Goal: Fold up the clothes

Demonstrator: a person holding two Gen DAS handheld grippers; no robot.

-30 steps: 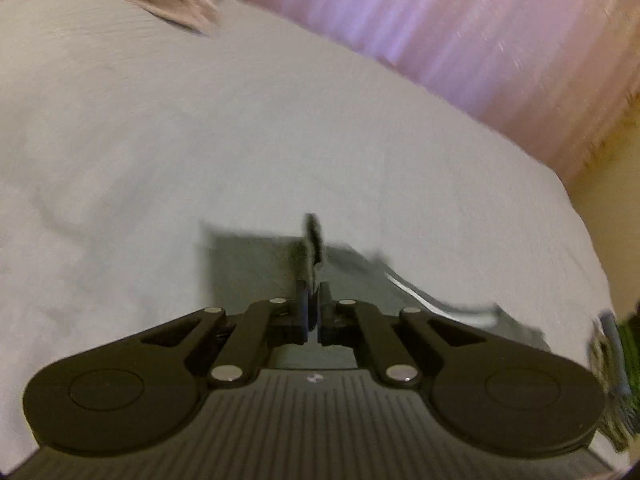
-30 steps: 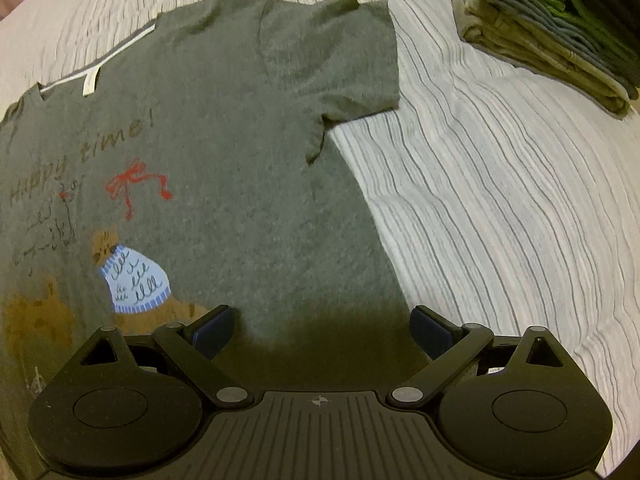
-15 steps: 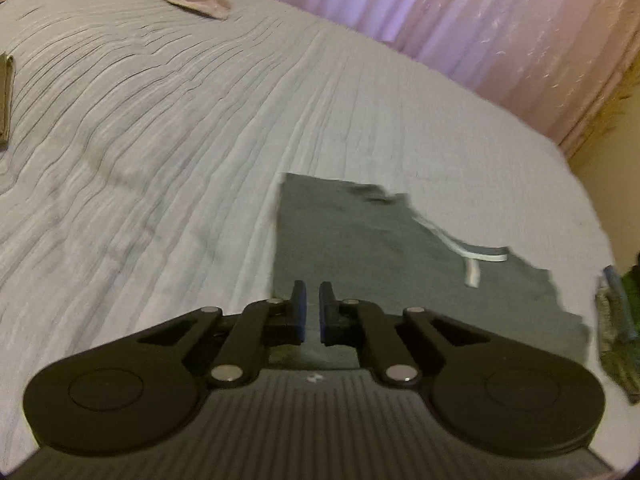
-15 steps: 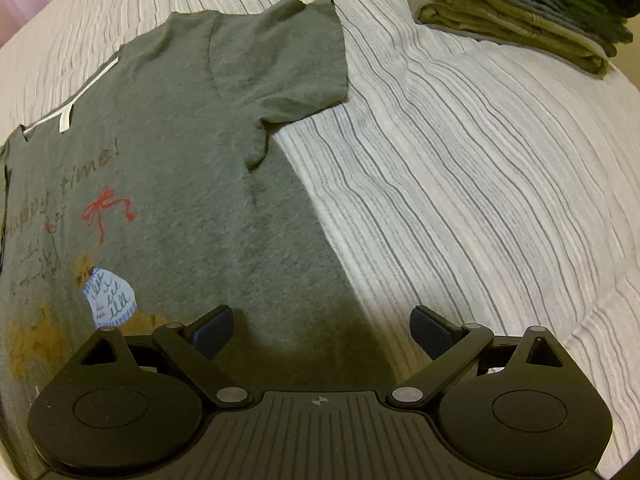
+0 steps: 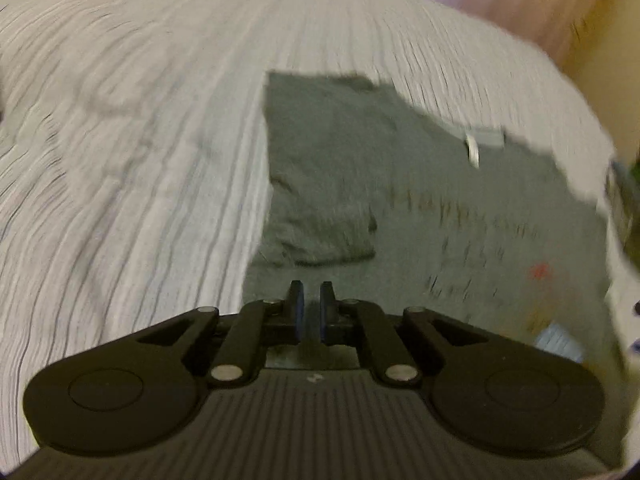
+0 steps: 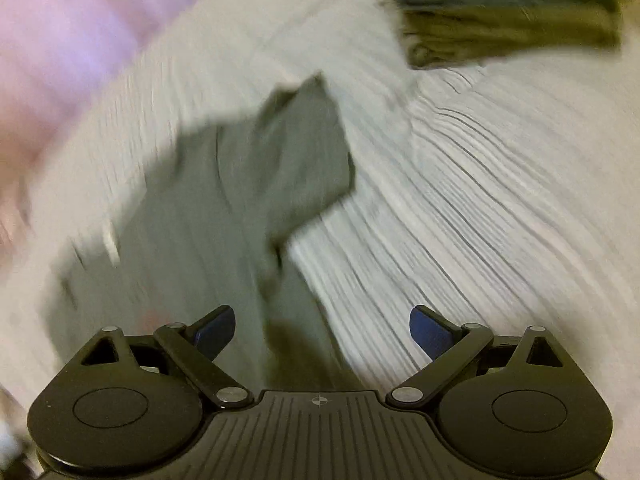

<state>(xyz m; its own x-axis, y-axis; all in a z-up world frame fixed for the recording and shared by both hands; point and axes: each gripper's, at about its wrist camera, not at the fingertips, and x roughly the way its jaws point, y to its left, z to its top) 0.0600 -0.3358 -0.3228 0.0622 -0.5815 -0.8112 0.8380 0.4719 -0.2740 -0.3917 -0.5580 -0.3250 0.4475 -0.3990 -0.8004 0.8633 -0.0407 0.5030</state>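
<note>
Grey tee [image 5: 440, 208] flat on the striped bedspread [image 5: 140, 160], one sleeve [image 5: 320, 220] folded in over the chest, other sleeve [image 6: 296, 152] out flat. Left claw [image 5: 311, 308] above the tee's edge, fingers nearly together with a thin gap, gripping nothing. Right claw [image 6: 322, 332] spread wide, empty, over the tee's side edge. Folded stack [image 6: 512, 12] near the far corner. Both views blurry.

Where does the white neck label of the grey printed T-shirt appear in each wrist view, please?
Left wrist view: the white neck label sits upper right, at the collar of the grey printed T-shirt.
Right wrist view: a blurred white streak at the left edge, probably the label.
Shared landmark: the folded clothes stack, far right in the left view.
</note>
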